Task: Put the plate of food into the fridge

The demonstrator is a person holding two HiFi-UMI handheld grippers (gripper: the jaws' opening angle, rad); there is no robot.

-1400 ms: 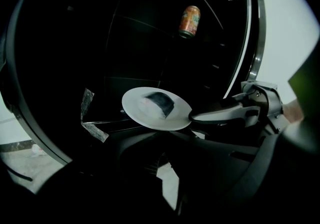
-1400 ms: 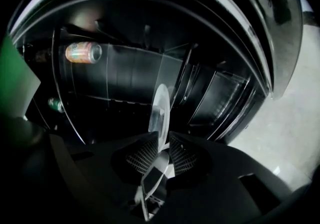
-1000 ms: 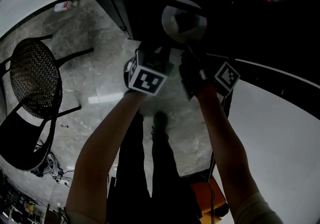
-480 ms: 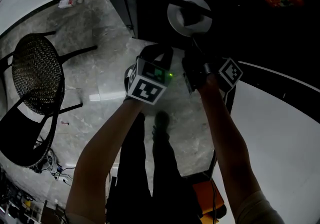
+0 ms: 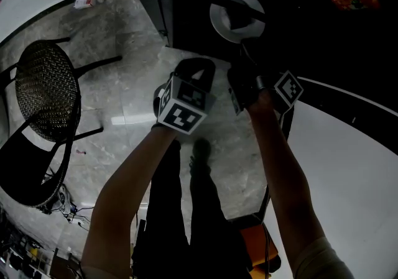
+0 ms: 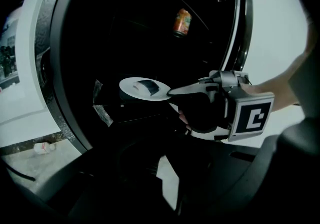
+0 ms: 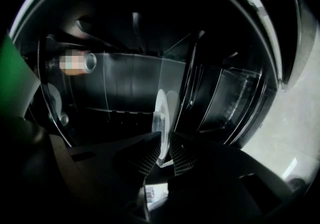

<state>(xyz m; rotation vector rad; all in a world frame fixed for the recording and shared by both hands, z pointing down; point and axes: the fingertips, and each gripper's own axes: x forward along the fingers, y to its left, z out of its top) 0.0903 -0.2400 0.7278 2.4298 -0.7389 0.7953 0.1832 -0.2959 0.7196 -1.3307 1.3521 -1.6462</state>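
The right tool (image 5: 240, 48) is clamped on the near rim of the plate (image 5: 219, 26), one jaw on each face of the rim, and holds it level inside the open fridge (image 6: 55, 68). From the left gripper view the plate (image 6: 131, 91) sits about midway up the dark interior, with a dark piece of food (image 6: 148, 86) lying on it. It is too dark in there to say whether the plate rests on a shelf. Higher up and further back stands an orange can (image 6: 182, 22), well apart from the plate.

The left tool (image 5: 196, 69) hangs just beside the right one, outside the fridge opening and a little lower. Its jaws look drawn together with nothing between them, though that view is very dim.

In the right gripper view the plate (image 7: 161, 113) shows edge-on between the ribbed fingertips (image 7: 150, 155).

Off to the person's left a woven chair (image 5: 46, 91) stands on the grey stone floor (image 5: 124, 85).
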